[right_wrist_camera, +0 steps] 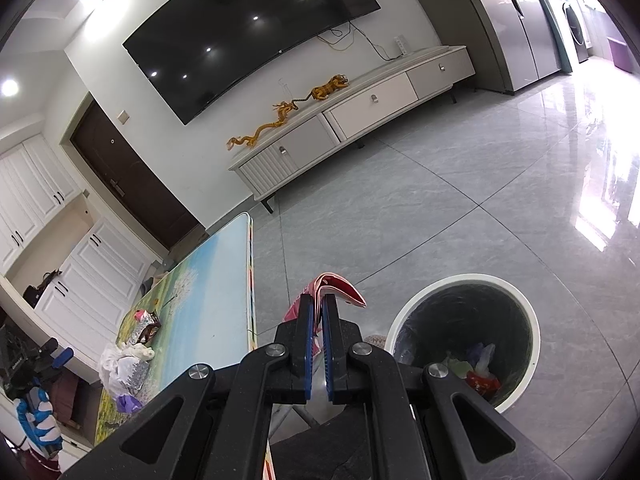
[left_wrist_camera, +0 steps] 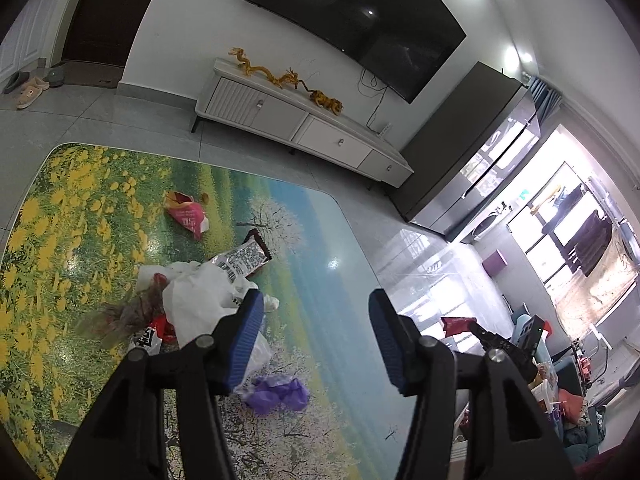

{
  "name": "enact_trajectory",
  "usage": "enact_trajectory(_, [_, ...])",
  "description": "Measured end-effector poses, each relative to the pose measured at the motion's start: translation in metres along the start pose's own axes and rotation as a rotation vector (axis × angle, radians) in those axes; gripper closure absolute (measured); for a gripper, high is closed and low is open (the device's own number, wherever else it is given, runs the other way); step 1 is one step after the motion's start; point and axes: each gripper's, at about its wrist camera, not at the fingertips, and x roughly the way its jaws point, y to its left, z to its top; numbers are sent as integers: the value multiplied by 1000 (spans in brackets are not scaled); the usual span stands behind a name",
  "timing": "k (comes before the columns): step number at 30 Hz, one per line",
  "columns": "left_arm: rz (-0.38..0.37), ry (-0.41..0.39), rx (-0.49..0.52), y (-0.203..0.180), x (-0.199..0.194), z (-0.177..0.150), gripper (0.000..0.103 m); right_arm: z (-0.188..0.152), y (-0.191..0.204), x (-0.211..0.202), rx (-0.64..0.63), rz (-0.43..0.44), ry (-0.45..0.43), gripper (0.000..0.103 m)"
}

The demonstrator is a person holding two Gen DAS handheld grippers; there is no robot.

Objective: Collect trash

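**Wrapper held beside the bin**

Right tool (right_wrist_camera: pixel 317 322) pinches a red wrapper (right_wrist_camera: pixel 338 290) just beside the bin (right_wrist_camera: pixel 464 280), not yet over it; carrying it across, then releasing, seems next; left tool (left_wrist_camera: pixel 316 340) hangs wide, empty, above littered worktop (left_wrist_camera: pixel 312 248).

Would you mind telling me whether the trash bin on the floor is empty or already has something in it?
Partly filled: the white-rimmed trash bin is open on top, and a few crumpled wrappers lie at its bottom.
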Motion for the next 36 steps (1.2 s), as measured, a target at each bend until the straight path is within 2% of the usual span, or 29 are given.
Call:
enact_trajectory(3, [45, 0, 14, 3, 1, -3, 50, 0, 0, 0, 1, 1, -1, 98])
enact_trajectory(10, [289, 66, 64, 19, 27, -20, 50, 1, -2, 0, 11, 2, 8, 98])
enact_trajectory(17, [352, 144, 54, 35, 59, -30, 52, 3, 0, 1, 7, -16, 17, 98])
enact_trajectory(18, [355, 146, 54, 36, 62, -30, 57, 3, 1, 1, 7, -18, 18, 98])
enact_trajectory(19, [351, 146, 55, 37, 64, -30, 76, 3, 2, 2, 6, -19, 19, 98])
enact_trajectory(21, [349, 150, 59, 37, 66, -30, 96, 2, 5, 2, 2, -20, 21, 98])
enact_trajectory(22, [353, 139, 61, 37, 64, -30, 100, 1, 6, 3, -1, -20, 23, 98])
enact_trajectory(29, [297, 15, 89, 16, 23, -12, 103, 2, 8, 3, -7, -13, 20, 98])
enact_trajectory(36, [159, -46, 219, -53, 12, 18, 103, 2, 0, 2, 1, -7, 11, 98])
